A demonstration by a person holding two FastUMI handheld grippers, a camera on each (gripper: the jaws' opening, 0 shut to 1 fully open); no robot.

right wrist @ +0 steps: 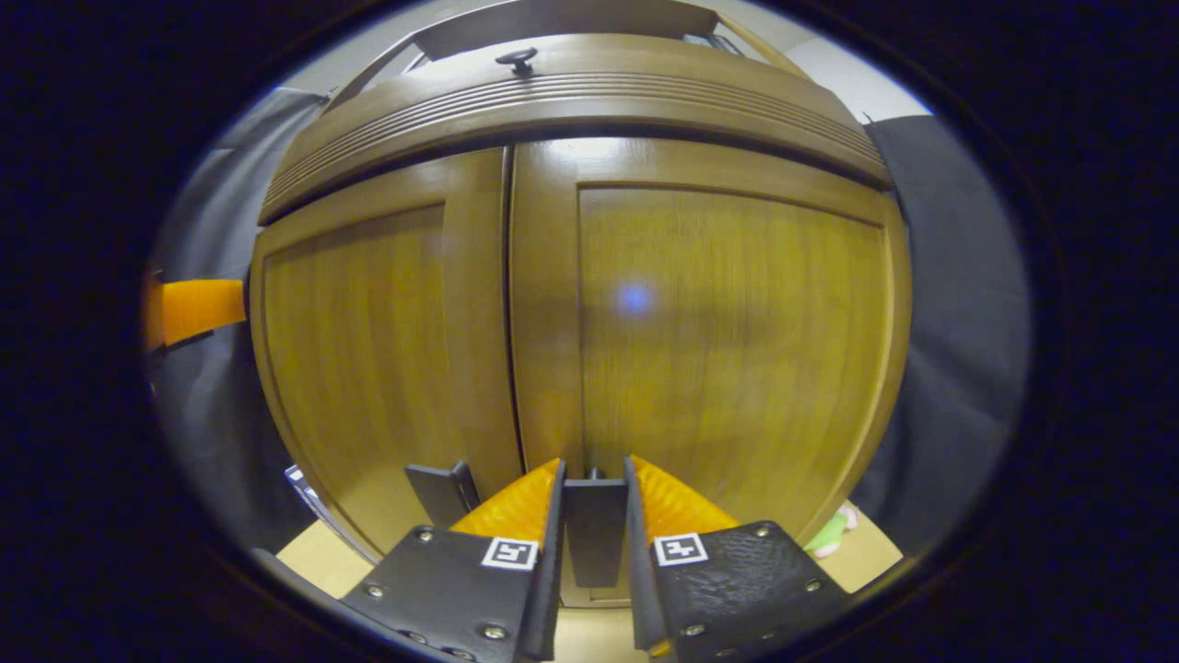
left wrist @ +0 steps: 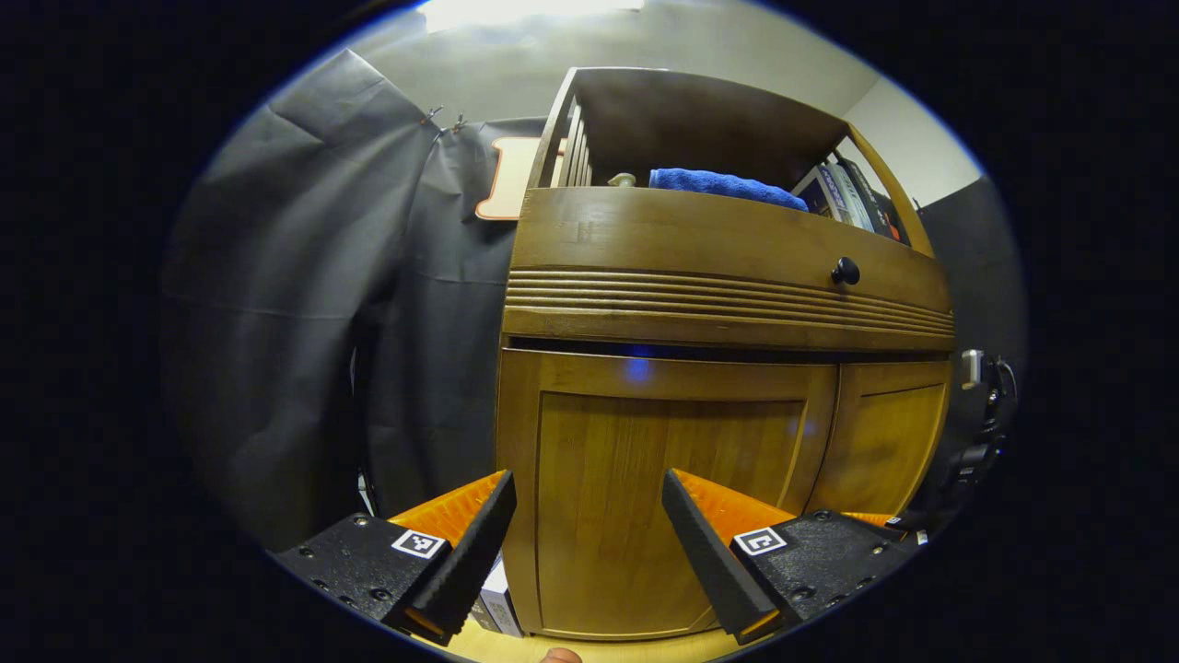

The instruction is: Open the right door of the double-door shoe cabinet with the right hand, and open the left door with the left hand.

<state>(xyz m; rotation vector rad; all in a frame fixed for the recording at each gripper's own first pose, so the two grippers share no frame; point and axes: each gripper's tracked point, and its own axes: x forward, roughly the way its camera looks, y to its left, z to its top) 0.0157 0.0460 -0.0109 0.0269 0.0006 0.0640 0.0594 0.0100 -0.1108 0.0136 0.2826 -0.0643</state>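
Now right door (right wrist: pixel 737 350) of shoe cabinet (left wrist: pixel 728 249) flush, unopened; its dark handle (right wrist: pixel 595 529) pinched between right gripper (right wrist: pixel 595 516) fingers — step one under way. Next: pull outward on hinge arc. Left gripper (left wrist: pixel 589 534) spread wide, empty, short of left door (left wrist: pixel 645 497).

dark grey cloth (left wrist: pixel 304 304) hangs in folds as the booth's wall on either side, pinned with clips near its upper edge. above it runs a pale wall (left wrist: pixel 700 46) lit by a bright ceiling light (left wrist: pixel 525 11). the floor (right wrist: pixel 866 552) is light wood.
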